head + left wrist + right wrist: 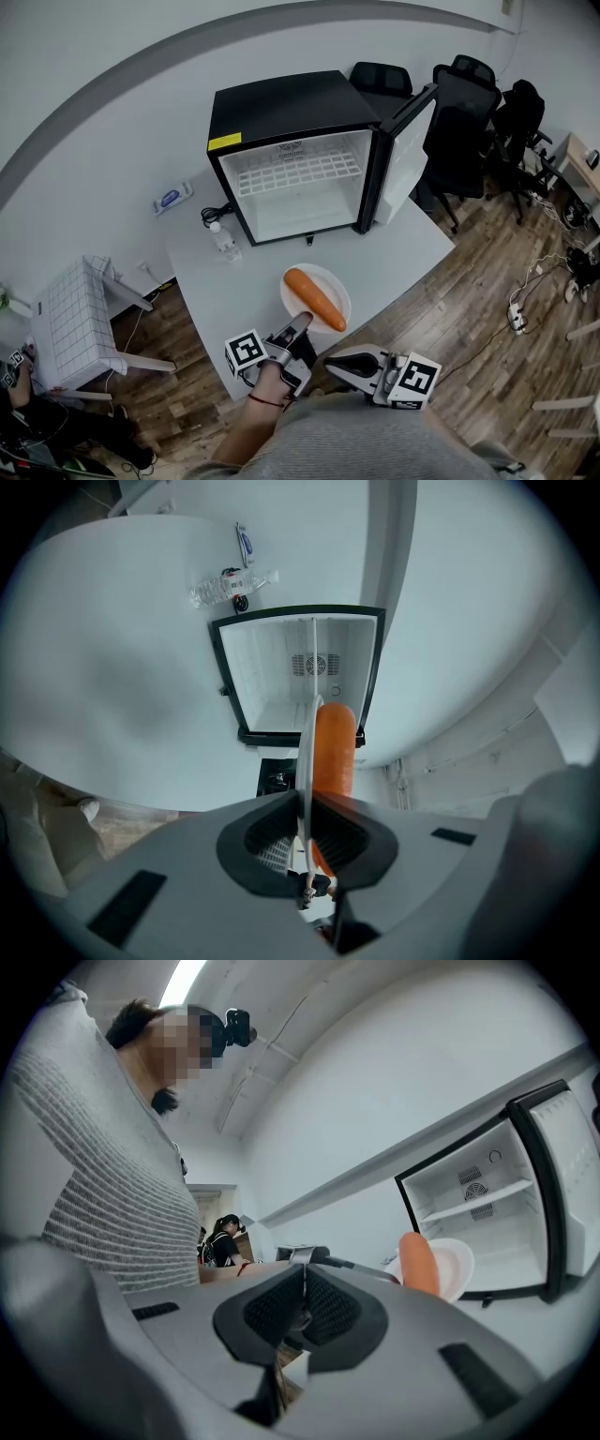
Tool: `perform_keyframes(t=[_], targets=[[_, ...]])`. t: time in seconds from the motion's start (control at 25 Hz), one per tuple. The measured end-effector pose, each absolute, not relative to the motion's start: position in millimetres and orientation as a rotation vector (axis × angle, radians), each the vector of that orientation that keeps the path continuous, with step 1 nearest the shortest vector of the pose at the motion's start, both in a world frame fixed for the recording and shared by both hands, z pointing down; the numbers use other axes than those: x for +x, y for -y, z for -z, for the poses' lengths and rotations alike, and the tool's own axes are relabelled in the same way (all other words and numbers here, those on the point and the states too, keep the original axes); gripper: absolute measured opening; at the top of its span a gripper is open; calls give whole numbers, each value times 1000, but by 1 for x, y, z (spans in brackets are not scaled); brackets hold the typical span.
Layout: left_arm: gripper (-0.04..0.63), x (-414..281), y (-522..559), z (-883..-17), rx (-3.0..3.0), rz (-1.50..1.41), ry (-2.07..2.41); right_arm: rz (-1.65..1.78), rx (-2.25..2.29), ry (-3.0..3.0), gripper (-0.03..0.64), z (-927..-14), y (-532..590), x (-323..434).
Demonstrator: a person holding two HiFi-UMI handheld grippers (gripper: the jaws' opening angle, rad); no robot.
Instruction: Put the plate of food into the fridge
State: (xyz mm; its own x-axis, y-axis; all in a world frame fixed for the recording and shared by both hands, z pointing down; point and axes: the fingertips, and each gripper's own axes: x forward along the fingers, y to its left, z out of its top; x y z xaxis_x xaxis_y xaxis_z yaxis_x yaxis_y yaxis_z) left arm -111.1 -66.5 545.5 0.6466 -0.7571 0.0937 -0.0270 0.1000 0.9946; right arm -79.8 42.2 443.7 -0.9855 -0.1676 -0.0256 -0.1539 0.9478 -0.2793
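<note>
Plate: white round plate [334,283] carrying a long orange carrot [314,298], at the near end of the white tabletop [403,246]; resting or just lifted, can't tell.
Left tongs [298,326]: clamped on the plate's near rim, probably to keep it level.
Right tongs [335,364]: closed on nothing, parked by the body.
Fridge: black mini fridge [281,108] just behind the plate, door wide open, ready for loading.

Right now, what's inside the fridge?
One white wire shelf in the open fridge, nothing seen on or below it. The shelf partly covers the back corners beneath.
</note>
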Motion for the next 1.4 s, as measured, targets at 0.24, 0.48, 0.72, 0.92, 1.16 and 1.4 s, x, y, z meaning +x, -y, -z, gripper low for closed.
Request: perform_keyframes(t=[0.24, 0.48, 0.72, 0.92, 1.16, 1.4], targets=[[35, -98, 103, -537, 1353, 664, 747, 423, -271, -3050, 14, -442, -8, -55], [35, -88, 135, -529, 1373, 679, 770, 447, -237, -3048, 14, -441, 18, -37], [35, -73, 166, -514, 1341, 744, 770, 470, -191, -3064, 15, -447, 37, -24], [35, -72, 194, -516, 1342, 752, 804, 494, -185, -3053, 15, -449, 49, -12], [35, -81, 235, -508, 1371, 772, 860, 537, -155, -3042, 15, -455, 55, -3], [35, -92, 280, -502, 1351, 821, 897, 574, -153, -3034, 15, -460, 68, 5]])
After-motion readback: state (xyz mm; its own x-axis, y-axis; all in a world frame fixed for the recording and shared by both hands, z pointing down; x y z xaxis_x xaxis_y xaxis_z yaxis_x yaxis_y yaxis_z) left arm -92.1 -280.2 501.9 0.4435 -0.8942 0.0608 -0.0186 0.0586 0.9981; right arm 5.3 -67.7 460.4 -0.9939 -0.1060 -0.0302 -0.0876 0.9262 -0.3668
